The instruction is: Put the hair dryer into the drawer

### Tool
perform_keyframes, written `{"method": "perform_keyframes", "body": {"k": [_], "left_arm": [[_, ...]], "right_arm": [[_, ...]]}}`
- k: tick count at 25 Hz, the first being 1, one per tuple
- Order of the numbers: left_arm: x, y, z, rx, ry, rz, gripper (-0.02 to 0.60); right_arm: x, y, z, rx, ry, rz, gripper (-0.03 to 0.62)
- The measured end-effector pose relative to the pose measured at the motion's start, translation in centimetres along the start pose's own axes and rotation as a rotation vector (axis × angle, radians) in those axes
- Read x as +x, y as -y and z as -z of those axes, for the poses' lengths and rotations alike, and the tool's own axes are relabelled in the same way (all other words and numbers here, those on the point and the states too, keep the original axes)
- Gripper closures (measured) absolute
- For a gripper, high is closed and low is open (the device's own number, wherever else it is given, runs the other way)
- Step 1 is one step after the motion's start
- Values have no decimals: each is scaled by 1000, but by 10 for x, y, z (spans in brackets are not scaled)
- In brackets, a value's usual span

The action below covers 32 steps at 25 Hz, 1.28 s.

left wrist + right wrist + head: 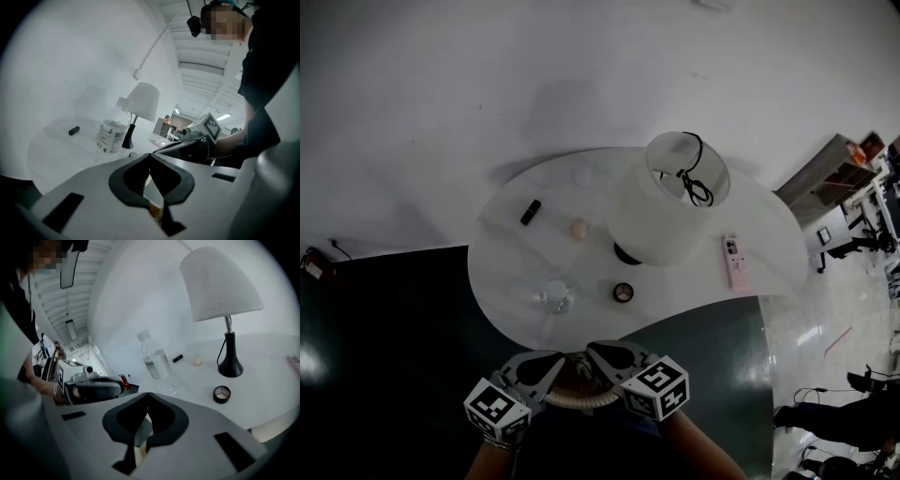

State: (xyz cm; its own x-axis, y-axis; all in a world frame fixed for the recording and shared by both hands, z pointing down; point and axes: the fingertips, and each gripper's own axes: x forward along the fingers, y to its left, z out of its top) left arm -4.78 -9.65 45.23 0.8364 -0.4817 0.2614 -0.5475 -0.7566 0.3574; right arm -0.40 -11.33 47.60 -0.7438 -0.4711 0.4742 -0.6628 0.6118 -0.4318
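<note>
No hair dryer and no drawer shows in any view. In the head view my left gripper and right gripper hang side by side just off the front edge of the white table, their tips pointing toward each other. The left gripper has its jaws together with nothing between them. The right gripper is likewise shut and empty. Each gripper view shows the other gripper close alongside: the right gripper and the left gripper.
On the table stand a white lamp on a black foot, a clear water bottle, a small black cylinder, a cream knob, a round compact and a pink phone. Dark floor lies around the table.
</note>
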Motion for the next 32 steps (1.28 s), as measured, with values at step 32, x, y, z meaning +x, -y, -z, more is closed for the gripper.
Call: {"method": "perform_keyframes", "body": {"k": [32], "left_arm": [[-24, 0, -156, 193, 247, -86, 574]], "right_arm": [[-135, -15, -190, -150, 523, -68, 576]]}}
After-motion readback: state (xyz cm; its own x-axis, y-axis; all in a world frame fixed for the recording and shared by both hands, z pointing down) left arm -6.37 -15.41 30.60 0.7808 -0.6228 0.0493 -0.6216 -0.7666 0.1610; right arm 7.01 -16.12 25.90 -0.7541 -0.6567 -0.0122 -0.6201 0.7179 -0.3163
